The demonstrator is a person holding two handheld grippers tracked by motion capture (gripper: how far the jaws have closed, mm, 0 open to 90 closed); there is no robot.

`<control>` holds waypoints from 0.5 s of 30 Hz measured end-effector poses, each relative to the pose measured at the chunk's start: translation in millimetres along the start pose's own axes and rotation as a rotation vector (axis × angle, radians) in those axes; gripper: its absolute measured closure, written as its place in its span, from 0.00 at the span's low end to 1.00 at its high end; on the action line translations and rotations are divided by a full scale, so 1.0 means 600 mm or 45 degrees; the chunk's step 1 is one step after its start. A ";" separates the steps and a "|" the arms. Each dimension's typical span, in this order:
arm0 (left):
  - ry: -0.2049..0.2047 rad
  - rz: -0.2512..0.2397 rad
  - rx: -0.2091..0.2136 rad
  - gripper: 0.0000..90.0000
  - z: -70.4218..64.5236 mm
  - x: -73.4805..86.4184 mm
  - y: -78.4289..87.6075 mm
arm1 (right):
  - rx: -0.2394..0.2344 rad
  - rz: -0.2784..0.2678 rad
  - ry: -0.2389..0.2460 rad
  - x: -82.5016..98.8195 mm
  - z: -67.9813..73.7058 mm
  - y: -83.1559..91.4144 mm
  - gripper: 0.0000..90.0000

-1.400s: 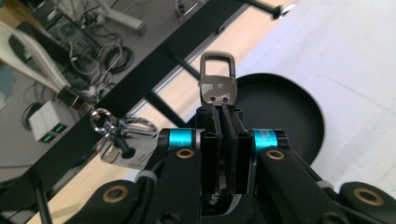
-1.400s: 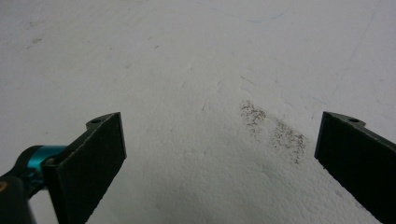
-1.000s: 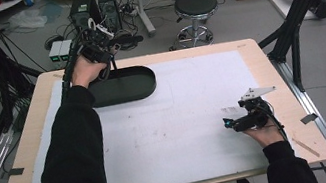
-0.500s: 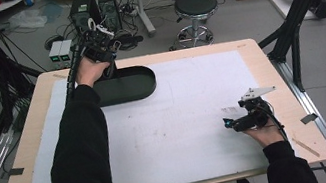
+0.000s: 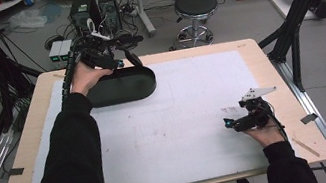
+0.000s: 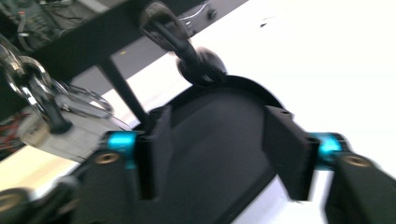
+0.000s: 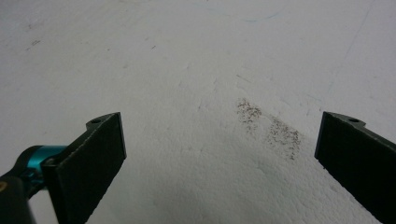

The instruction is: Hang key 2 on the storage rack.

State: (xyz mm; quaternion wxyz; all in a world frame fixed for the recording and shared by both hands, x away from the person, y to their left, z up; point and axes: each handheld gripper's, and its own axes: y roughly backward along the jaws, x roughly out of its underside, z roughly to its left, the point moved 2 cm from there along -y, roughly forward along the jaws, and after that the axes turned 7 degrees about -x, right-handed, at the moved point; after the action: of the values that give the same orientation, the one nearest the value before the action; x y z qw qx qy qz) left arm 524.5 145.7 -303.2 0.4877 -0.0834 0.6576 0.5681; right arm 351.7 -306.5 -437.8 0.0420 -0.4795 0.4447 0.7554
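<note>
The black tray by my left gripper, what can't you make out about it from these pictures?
- High view: the black tray's near-left end is hidden by the hand and left gripper.
- Left gripper view: motion blur smears the tray; whether the pads touch its rim is unclear.
- Its contents: too dark to tell.

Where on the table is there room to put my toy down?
The white sheet is bare between the black oval tray and the right tongs. It is crowded at the far left corner, around the left tongs.
</note>
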 end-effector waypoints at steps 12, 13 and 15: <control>-0.006 -0.011 0.070 0.12 -0.002 0.041 0.021 | 0.002 0.002 -0.006 0.000 -0.001 0.000 0.01; -0.009 -0.014 0.071 0.12 -0.004 0.045 0.024 | 0.001 0.001 -0.007 0.000 -0.001 0.000 0.01; -0.020 -0.023 0.076 0.12 -0.009 0.052 0.030 | 0.001 0.003 -0.007 0.000 -0.001 0.000 0.01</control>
State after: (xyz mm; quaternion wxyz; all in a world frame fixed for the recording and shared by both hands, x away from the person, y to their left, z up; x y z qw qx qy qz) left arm 493.4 161.1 -314.7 0.5003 -0.0701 0.6695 0.5445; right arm 352.3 -306.9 -438.0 0.0425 -0.4767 0.4456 0.7566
